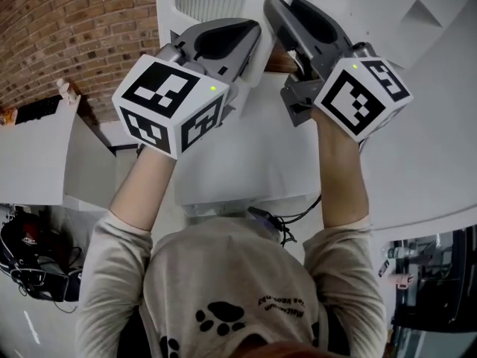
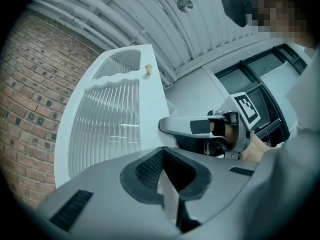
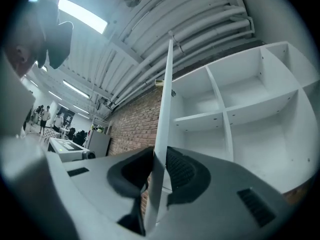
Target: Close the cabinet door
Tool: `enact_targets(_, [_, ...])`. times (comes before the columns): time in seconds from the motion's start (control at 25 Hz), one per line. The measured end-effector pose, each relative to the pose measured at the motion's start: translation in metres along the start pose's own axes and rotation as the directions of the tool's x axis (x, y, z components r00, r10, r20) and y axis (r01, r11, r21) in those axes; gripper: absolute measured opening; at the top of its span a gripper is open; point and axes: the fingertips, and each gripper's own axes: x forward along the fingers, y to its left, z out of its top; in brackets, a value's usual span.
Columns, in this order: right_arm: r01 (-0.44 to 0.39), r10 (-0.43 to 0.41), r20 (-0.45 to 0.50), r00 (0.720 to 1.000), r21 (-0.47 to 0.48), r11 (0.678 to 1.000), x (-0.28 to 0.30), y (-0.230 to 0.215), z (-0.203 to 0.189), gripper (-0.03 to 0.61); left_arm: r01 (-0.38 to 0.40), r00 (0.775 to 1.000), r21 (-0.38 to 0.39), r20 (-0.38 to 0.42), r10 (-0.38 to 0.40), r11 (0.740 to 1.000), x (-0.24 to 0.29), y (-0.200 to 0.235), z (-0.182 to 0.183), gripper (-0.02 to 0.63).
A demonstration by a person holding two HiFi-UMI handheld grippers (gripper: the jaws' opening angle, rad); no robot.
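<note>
The white cabinet door (image 1: 223, 155) with ribbed glass stands between my two grippers. In the left gripper view its outer face (image 2: 107, 129) rises at the left with a small brass knob (image 2: 148, 69). A white sliver of it sits pinched between the pads of my left gripper (image 2: 167, 171), which is at the door's left side (image 1: 252, 54). In the right gripper view the door shows edge-on (image 3: 164, 124), and my right gripper (image 3: 159, 171) is shut on that edge, one pad on each face. The right gripper (image 1: 287, 6) is also in the left gripper view (image 2: 210, 131). Open white cabinet shelves (image 3: 240, 119) lie to the right.
A brick wall (image 1: 67, 28) stands behind and to the left. A low white unit (image 1: 37, 155) stands at the left, and black cables (image 1: 294, 222) hang by the person's chest. The white cabinet body (image 1: 425, 148) fills the right. Far off are people and tables (image 3: 60, 134).
</note>
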Motion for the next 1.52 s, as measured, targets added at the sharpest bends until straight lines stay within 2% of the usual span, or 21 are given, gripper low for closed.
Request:
enact_targets(0.28, [-0.118, 0.117, 0.012, 0.993, 0.023, 0.993, 0.011, -0.037, -0.005, 0.087, -0.051, 0.998, 0.018, -0.028, 0.052, 0.999, 0.035, 0.015, -0.014, 0.009])
enact_targets(0.64, [-0.211, 0.21, 0.025, 0.977, 0.061, 0.976, 0.011, -0.087, -0.016, 0.089, -0.122, 0.991, 0.033, -0.059, 0.124, 0.992, 0.081, 0.023, -0.033, 0.008])
enact_targets(0.84, [-0.285, 0.284, 0.025, 0.958, 0.09, 0.954, 0.028, -0.115, -0.02, 0.089, -0.187, 0.98, 0.029, -0.066, 0.189, 0.982, 0.106, 0.041, -0.038, 0.009])
enact_targets(1.52, [-0.437, 0.435, 0.044, 0.899, 0.122, 0.891, 0.044, -0.154, -0.039, 0.092, -0.337, 0.936, 0.07, -0.078, 0.342, 0.939, 0.14, 0.059, -0.06, 0.009])
